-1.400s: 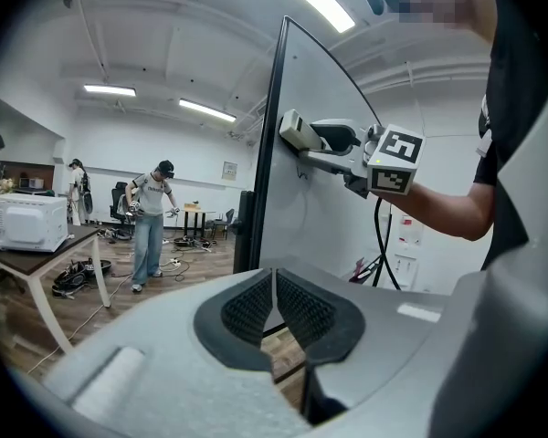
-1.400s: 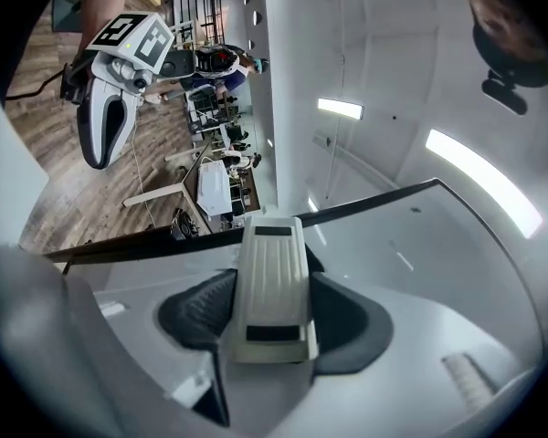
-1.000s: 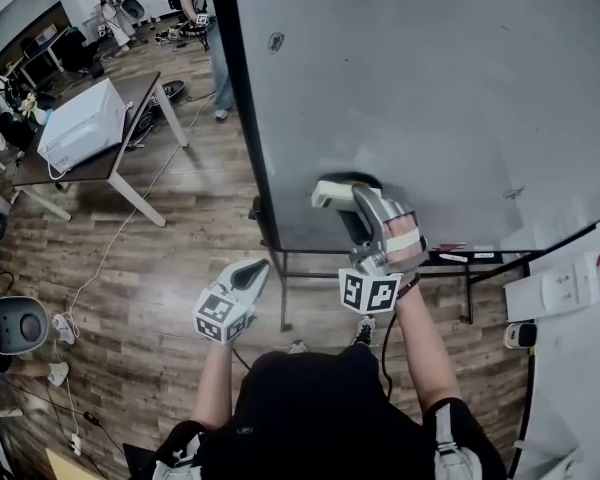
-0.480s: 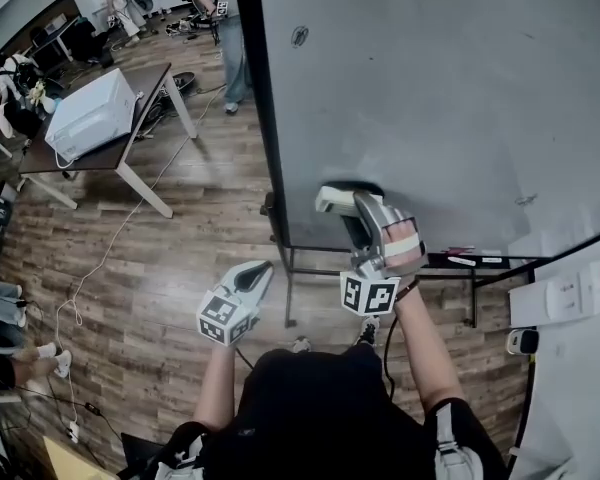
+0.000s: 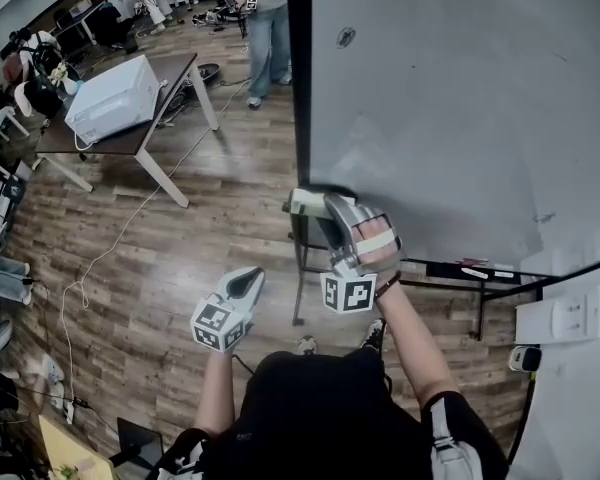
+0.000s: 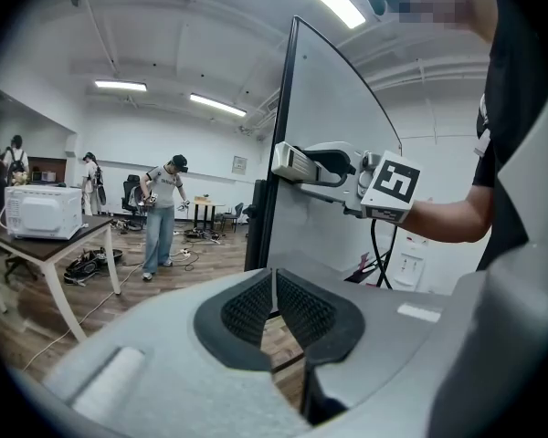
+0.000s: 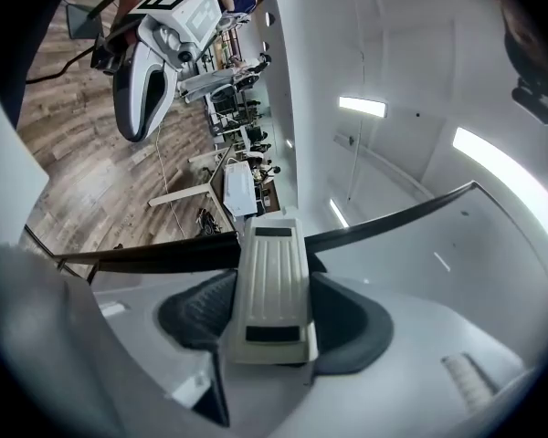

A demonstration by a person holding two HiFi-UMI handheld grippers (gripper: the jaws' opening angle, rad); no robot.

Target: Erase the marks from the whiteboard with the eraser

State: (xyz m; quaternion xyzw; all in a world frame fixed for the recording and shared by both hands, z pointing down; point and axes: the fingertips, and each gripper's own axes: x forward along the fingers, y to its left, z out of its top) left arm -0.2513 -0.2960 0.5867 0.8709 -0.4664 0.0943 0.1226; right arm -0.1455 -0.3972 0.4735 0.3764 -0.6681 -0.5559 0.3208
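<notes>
The whiteboard (image 5: 460, 118) stands upright in a black frame (image 7: 146, 254). It carries a small round mark (image 5: 346, 37) near the top and a dark smear by the eraser. My right gripper (image 5: 320, 206) is shut on the cream ribbed eraser (image 5: 305, 203), pressing it at the board's lower left edge. The right gripper view shows the eraser (image 7: 272, 286) clamped between the dark pads (image 7: 347, 322). My left gripper (image 5: 242, 286) hangs lower left, away from the board, its jaws together and empty (image 6: 274, 304). From there I see the eraser (image 6: 297, 162) against the frame.
A tray (image 5: 475, 271) with markers runs under the board. A dark table (image 5: 130, 138) with a white appliance (image 5: 115, 98) stands to the left on the wood floor. A person (image 5: 265, 28) stands behind, others farther off. Cables trail across the floor (image 5: 90, 278).
The right gripper slid the eraser left across the board, from a little inside the frame to its left edge. The left gripper has stayed low and shut.
</notes>
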